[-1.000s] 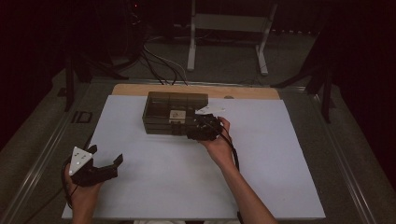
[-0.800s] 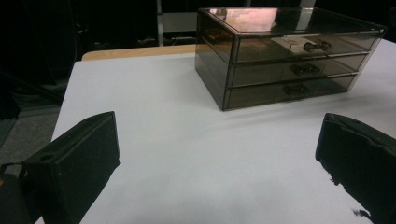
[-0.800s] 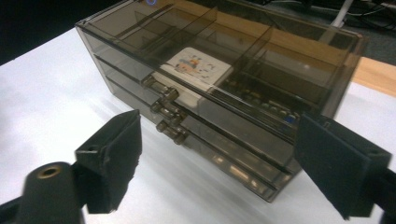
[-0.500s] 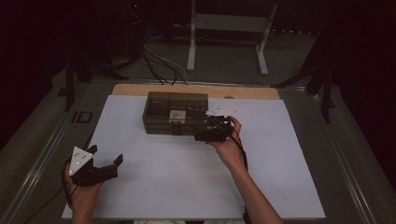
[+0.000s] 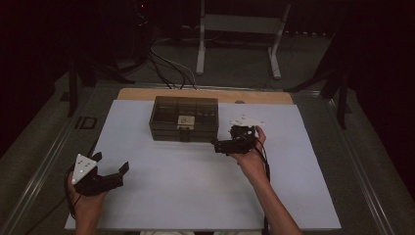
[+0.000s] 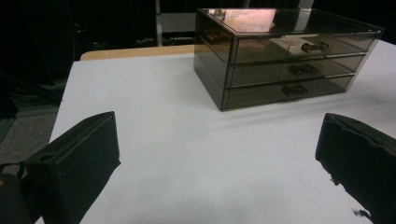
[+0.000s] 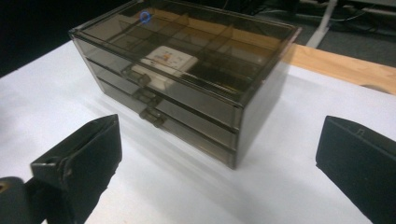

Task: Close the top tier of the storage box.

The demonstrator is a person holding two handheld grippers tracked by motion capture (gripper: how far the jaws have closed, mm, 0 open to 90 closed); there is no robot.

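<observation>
The smoky, see-through drawer box point(image 5: 184, 119) sat on the white sheet point(image 5: 195, 186) toward the far middle of the table, just short of the bare wooden strip point(image 5: 205, 94) along the far edge. It was a low rectangular chest of dark tinted plastic with three shallow drawers stacked one above the other, each carrying a small dark handle point(image 7: 152, 116) at the centre of its front. All three fronts lay flush, so the drawers were shut. Through the clear top I could see dividers splitting the upper drawer into compartments, and a pale, squarish card-like piece point(image 7: 168, 60) lay in one of them near the front; I could not tell what it was.

My right gripper point(image 5: 231, 145) hung near the box's front right corner, apart from it, its jaws spread wide with nothing between them; in the right gripper view the box's corner stood between them farther off. My left gripper point(image 5: 108, 167) was well away at the near left of the sheet, its grey three-cornered plate point(image 5: 82, 167) on top, jaws likewise spread and empty, pointing toward the box across bare white surface.
</observation>
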